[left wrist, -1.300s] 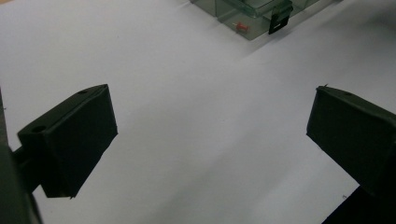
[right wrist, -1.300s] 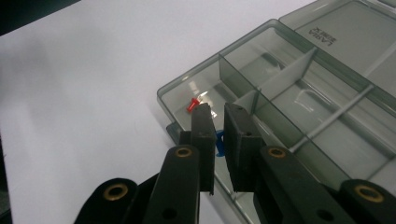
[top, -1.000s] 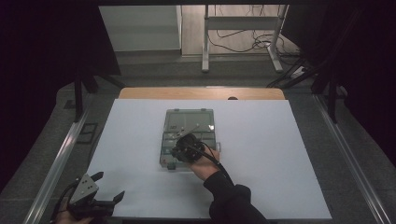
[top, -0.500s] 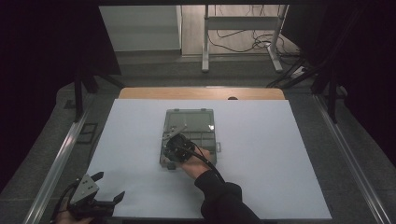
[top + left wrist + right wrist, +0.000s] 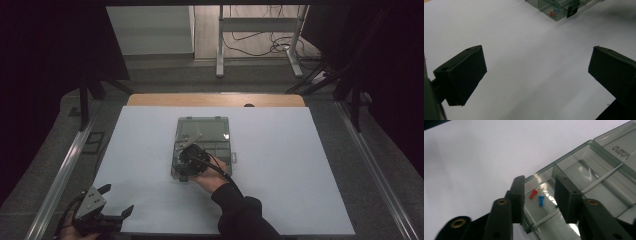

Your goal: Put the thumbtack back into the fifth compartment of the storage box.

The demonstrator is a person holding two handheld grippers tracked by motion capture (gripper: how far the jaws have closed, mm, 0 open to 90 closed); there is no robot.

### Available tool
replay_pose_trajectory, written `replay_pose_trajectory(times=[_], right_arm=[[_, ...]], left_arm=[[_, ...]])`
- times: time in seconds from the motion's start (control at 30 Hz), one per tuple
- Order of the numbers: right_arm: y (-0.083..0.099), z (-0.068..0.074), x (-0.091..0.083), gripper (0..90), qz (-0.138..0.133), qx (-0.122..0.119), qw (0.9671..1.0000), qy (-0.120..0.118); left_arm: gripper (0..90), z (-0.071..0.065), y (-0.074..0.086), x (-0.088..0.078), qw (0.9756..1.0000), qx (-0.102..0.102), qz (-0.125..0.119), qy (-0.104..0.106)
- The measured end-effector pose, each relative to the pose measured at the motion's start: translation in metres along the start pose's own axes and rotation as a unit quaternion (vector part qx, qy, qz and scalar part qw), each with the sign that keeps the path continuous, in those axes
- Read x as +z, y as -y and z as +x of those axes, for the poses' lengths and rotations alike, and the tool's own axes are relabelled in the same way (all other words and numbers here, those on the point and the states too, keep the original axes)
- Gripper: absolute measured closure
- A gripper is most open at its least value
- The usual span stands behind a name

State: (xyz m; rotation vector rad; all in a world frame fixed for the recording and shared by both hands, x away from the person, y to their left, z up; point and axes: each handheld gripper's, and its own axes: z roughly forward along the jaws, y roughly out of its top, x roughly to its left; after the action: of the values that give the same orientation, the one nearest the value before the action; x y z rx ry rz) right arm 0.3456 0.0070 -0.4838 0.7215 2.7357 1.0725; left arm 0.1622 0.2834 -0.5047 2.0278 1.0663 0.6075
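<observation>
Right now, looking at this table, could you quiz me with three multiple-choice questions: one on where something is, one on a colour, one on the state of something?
1. Where does the clear compartment box lie?
A. near the middle of the white sheet
B. on the floor
C. at the sheet's near left corner

2. What colours are the two small pins in the box?
A. green and yellow
B. red and blue
C. both black

3. How do the left gripper's fingers stand?
A. shut on a pin
B. shut on the box
C. wide apart, with nothing between them

Answers:
1. A: the high view shows the box mid-sheet, under the right gripper.
2. B: the right gripper view shows one red pin and one blue pin in a corner compartment.
3. C: the left gripper view shows bare sheet between its two fingers.
</observation>
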Motion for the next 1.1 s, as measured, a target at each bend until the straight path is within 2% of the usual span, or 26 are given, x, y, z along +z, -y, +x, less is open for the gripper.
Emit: replay_pose_trajectory(times=[0.33, 0.4, 0.7, 0.8, 1.1], right_arm=[[0.009, 0.002, -0.014, 43.1, -0.015, -0.014, 0.9997, 0.011], [0.012, 0.002, -0.017, 40.7, -0.019, -0.013, 0.9997, 0.009], [0.023, 0.000, -0.029, 30.0, -0.021, -0.016, 0.9993, 0.028], [0.025, 0.000, -0.033, 27.3, -0.026, -0.013, 0.9993, 0.026], [0.037, 0.000, -0.050, 13.7, -0.019, -0.015, 0.9990, 0.038]], left_arm=[[2.0, 0.000, 0.000, 0.000, 1.0000, 0.000, 0.000, 0.000], [2.0, 0.000, 0.000, 0.000, 1.0000, -0.001, 0.000, 0.000], [2.0, 0.000, 0.000, 0.000, 1.0000, 0.000, 0.000, 0.001], [2.0, 0.000, 0.000, 0.000, 1.0000, 0.001, 0.000, 0.001], [2.0, 0.000, 0.000, 0.000, 1.0000, 0.001, -0.001, 0.002]])
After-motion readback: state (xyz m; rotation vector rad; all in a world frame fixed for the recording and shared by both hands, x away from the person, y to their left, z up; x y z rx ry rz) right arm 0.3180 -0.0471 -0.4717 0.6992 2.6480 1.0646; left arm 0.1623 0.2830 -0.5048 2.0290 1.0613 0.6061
